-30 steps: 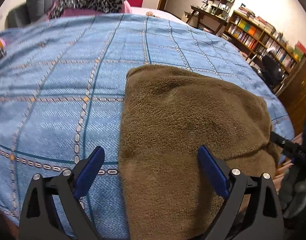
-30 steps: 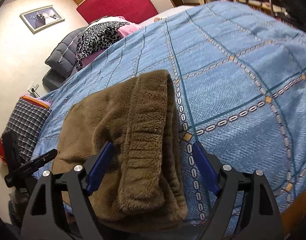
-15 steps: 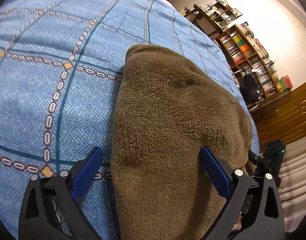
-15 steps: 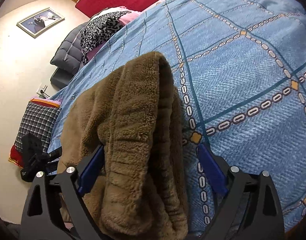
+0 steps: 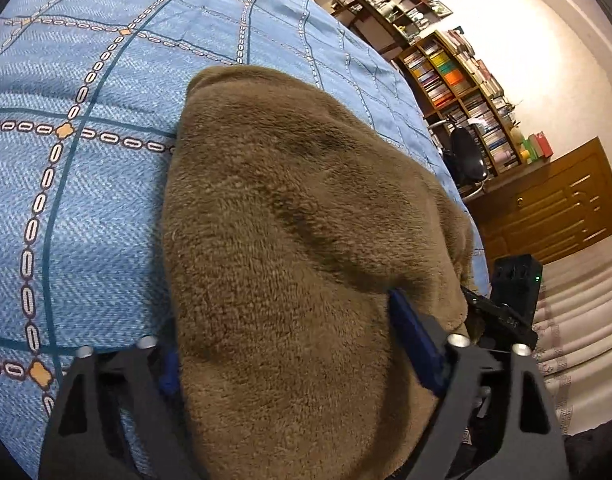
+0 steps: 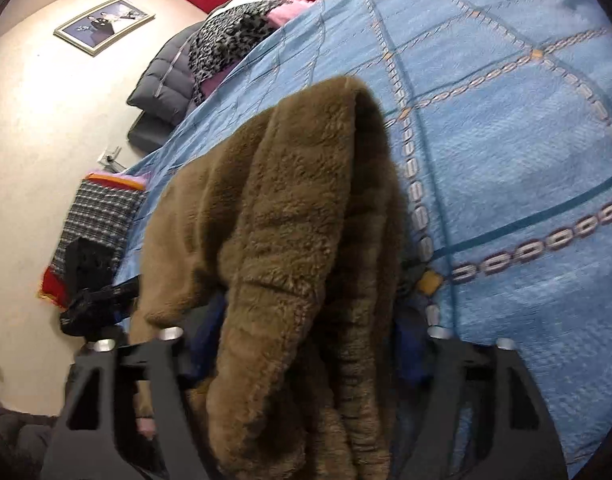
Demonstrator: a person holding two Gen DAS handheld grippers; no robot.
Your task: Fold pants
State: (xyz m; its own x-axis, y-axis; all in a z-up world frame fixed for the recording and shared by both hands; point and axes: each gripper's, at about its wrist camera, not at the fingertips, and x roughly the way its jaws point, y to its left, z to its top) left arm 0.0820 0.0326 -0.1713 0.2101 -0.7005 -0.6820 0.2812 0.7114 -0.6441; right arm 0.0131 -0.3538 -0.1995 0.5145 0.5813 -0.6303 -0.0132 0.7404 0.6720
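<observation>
Brown fleece pants [image 5: 290,200], folded into a thick bundle, lie at the near edge of a blue patterned bedspread [image 5: 86,200]. My left gripper [image 5: 282,328] straddles one end; its jaws are closing, and both blue pads dig into the fleece, which creases at the right pad. In the right wrist view the ribbed waistband end of the pants [image 6: 298,240] bulges up between the closing jaws of my right gripper [image 6: 309,312], whose pads are half buried in the fleece. Each view shows the other gripper's black body at the far end of the bundle.
The bedspread [image 6: 525,140] stretches away beyond the pants. A bookshelf [image 5: 457,76] and a wooden cabinet [image 5: 553,208] stand past the bed. A leopard-print cloth and dark pillows [image 6: 194,60] lie at the headboard, and a checked cushion [image 6: 98,216] rests by the wall.
Both grippers tipped down and sank onto the pants. Their jaws, wide apart before, have narrowed until the pads press into the fleece, which now bunches up between them.
</observation>
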